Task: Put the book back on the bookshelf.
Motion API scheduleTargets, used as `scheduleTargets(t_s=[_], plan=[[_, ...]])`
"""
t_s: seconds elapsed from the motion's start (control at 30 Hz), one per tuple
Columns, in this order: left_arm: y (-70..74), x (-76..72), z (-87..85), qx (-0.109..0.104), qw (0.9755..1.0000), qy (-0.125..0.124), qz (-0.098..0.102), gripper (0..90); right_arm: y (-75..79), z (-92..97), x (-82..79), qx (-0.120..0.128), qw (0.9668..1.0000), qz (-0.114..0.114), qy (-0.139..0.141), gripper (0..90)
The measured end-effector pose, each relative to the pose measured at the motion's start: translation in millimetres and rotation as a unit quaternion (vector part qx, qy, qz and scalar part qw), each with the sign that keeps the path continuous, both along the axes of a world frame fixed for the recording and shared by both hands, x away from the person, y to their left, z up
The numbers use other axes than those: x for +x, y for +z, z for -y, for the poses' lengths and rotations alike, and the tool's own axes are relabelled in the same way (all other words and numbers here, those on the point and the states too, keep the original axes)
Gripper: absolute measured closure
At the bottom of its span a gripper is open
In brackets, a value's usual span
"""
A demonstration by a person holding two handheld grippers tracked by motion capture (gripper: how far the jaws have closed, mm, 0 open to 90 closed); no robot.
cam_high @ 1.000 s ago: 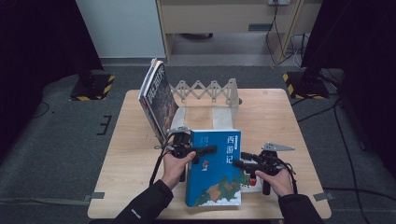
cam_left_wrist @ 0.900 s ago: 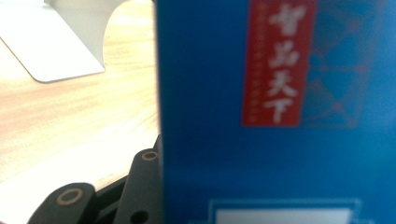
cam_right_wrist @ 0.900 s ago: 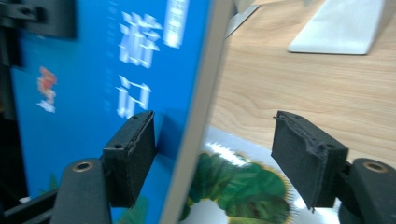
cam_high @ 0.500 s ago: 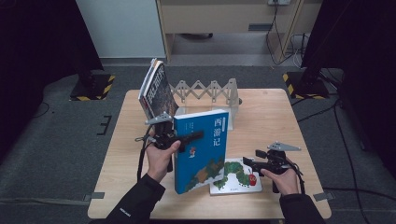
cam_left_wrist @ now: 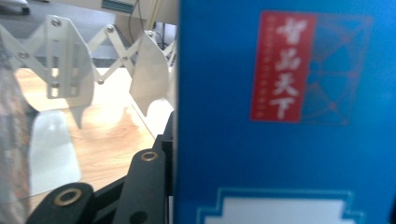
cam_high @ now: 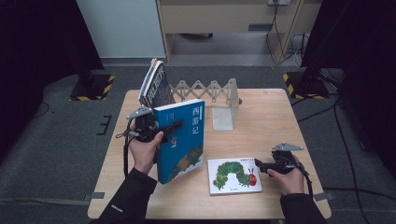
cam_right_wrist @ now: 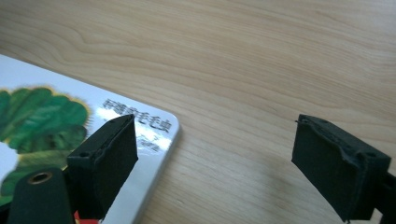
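Observation:
A large blue book (cam_high: 180,140) stands upright near the table's left middle, and my left gripper (cam_high: 175,125) is shut on its left edge. In the left gripper view the blue cover (cam_left_wrist: 289,116) rises right beside one black finger (cam_left_wrist: 144,182). A white picture book with a green caterpillar (cam_high: 233,175) lies flat at the front. My right gripper (cam_high: 259,164) hovers low at that book's right edge; its jaws have just been opening. In the right gripper view the right gripper (cam_right_wrist: 215,158) is open over bare wood, with the picture book's corner (cam_right_wrist: 140,126) by one finger.
A metal expanding rack (cam_high: 205,91) with a pale bookend (cam_high: 223,116) stands at the back of the wooden table (cam_high: 271,116). Two books (cam_high: 156,86) lean at its left end. Dark floor surrounds the table.
The blue book, which lay flat on the picture book, has been raised upright and carried left by the left gripper. The right gripper has drawn off to the right and opened.

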State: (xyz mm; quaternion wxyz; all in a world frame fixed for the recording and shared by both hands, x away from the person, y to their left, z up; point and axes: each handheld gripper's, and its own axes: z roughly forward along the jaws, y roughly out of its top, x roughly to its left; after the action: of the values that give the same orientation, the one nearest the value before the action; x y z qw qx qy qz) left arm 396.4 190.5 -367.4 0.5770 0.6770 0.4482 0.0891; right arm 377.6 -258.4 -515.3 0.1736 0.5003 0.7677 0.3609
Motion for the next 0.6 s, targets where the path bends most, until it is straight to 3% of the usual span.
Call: scheduleTargets(t_s=[0.17,0.43,0.6], plan=[[7.4,3.4,-2.6,0.013,0.9997,0.016,0.011,60.1,-6.0,5.4,1.8,-0.015,0.9997,-0.020,-0.005,13.9],[14.5,21.0,-1.0,0.015,0.9989,0.045,0.008,60.2,-12.7,11.8,4.9,-0.032,0.9989,-0.030,-0.017,13.2],[22.1,35.7,6.7,0.021,0.9981,0.055,0.018,60.2,-15.5,12.8,6.3,-0.042,0.9986,-0.027,-0.016,11.8]])
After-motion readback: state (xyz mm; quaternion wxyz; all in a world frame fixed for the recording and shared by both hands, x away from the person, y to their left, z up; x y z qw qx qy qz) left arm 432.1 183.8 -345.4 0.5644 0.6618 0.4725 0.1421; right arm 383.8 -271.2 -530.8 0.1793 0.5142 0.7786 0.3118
